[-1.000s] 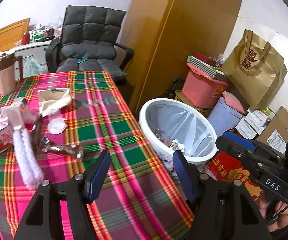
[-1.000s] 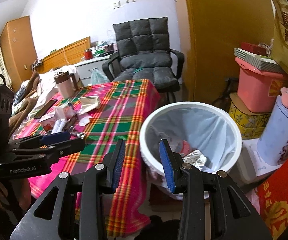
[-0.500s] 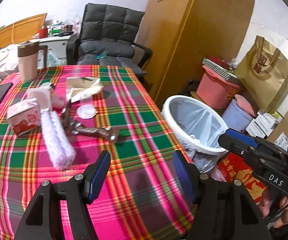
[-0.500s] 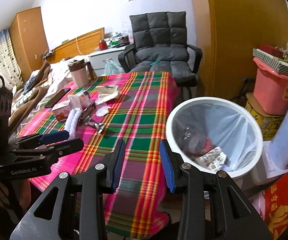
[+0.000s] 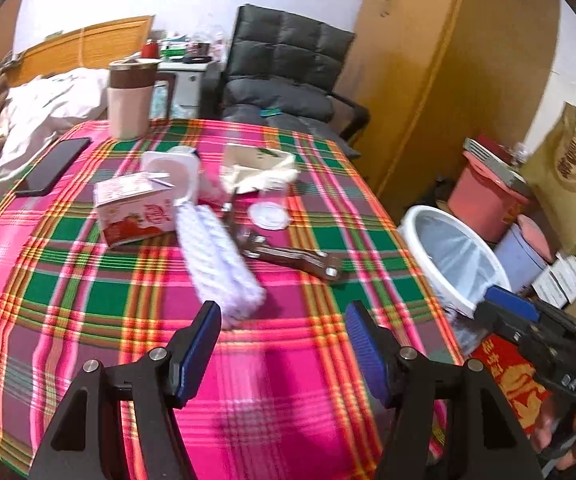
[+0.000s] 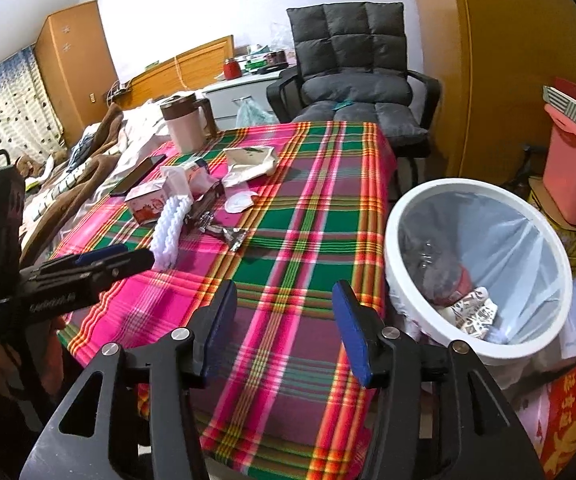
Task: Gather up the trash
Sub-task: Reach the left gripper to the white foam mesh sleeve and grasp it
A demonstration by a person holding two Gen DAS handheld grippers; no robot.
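Trash sits mid-worktop (image 5: 88,296), left of the bin (image 6: 475,200): carton (image 5: 134,208), white rope (image 5: 220,256), wrapper (image 5: 295,258), lid (image 5: 268,216), crumpled paper (image 5: 260,172). Bin stands beside the worktop edge and already holds some scraps. Left gripper (image 5: 284,336) wide open, empty, just short of the rope. Right gripper (image 6: 284,316) also open, empty, nearer the bin. Best move, likely: take the rope first, pinch it mid-length, lift clear, avoid the phone (image 5: 54,166) and mug (image 5: 132,98).

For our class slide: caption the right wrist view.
Open right gripper hovers over plaid tablecloth, lined trash bin alongside, litter still on table.
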